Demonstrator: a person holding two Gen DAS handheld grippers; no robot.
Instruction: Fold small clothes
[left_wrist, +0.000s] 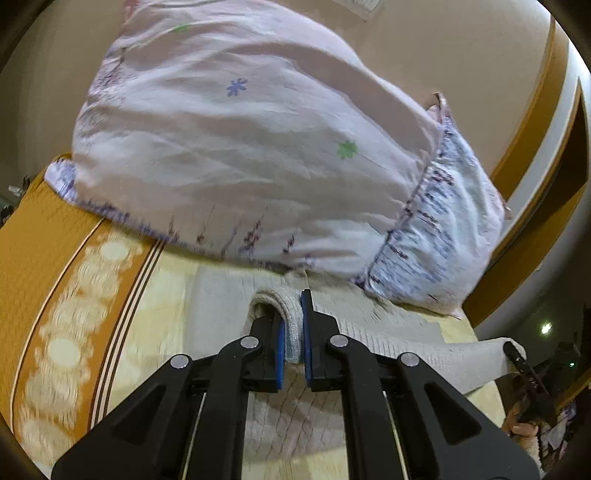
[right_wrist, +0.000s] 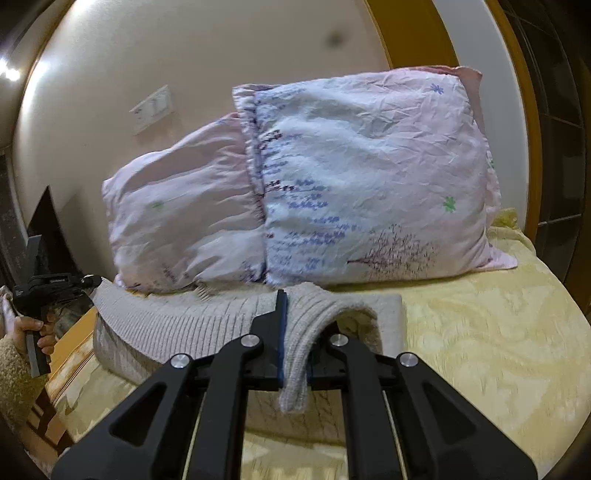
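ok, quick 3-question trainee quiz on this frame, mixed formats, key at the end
1. True or false: the left gripper and the right gripper are both shut on the grey knit sweater.
2. What stands directly behind the sweater on the bed? A) a cardboard box B) two pink patterned pillows C) a laundry basket
3. Fill in: in the right wrist view, the person's hand at the left edge holds the other ____.

Key: 1 true; 2 B; 3 gripper
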